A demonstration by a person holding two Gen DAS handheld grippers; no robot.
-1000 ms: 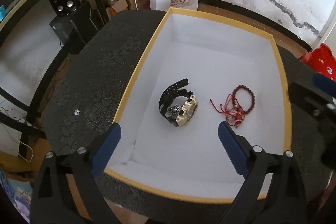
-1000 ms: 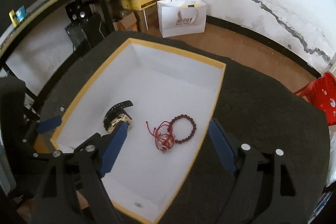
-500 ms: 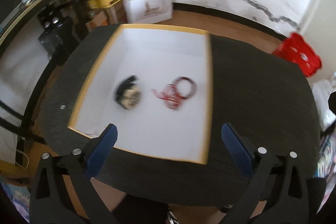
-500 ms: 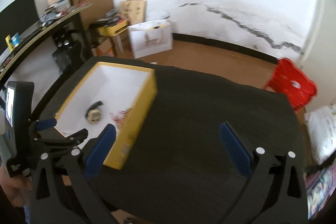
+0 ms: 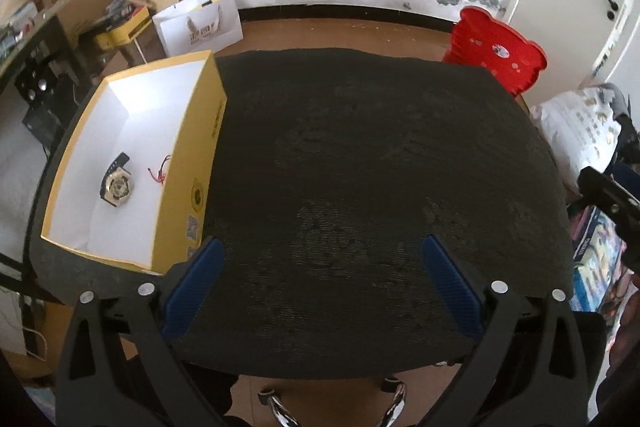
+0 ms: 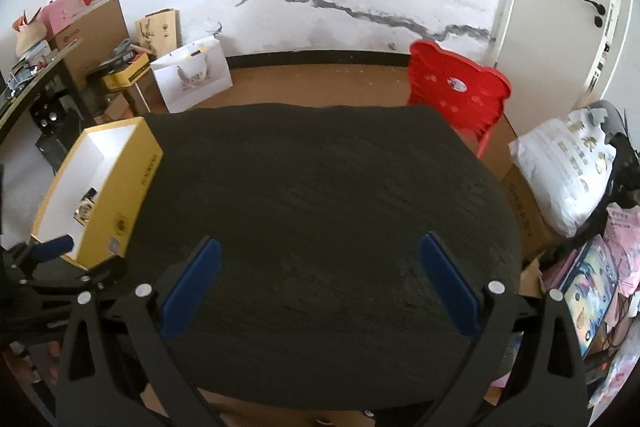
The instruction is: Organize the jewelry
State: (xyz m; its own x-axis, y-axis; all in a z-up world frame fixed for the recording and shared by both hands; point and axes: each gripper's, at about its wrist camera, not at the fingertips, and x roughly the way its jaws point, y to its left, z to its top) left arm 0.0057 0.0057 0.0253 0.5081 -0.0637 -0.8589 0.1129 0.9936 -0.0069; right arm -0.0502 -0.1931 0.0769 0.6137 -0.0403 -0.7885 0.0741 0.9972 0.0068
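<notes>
A yellow box (image 5: 200,155) with a white inside stands at the left end of the black table (image 5: 380,187). In it lie a gold and black watch (image 5: 115,185) and a red cord bracelet (image 5: 160,173), mostly hidden by the box wall. My left gripper (image 5: 320,283) is open and empty, above the table's near edge, right of the box. My right gripper (image 6: 316,279) is open and empty over the table's near part. The box (image 6: 136,183) and the watch (image 6: 85,211) show at its left. The left gripper's blue pad (image 6: 54,247) shows at the far left.
A red plastic chair (image 6: 456,95) stands behind the table. A white paper bag (image 6: 192,75), cardboard boxes and a dark shelf stand at the back left. Bags and boxes (image 6: 568,171) are piled on the floor at the right.
Both grippers have pulled back and swung right, away from the box. The box has gone from under the grippers to the left edge of both views. Both stay open.
</notes>
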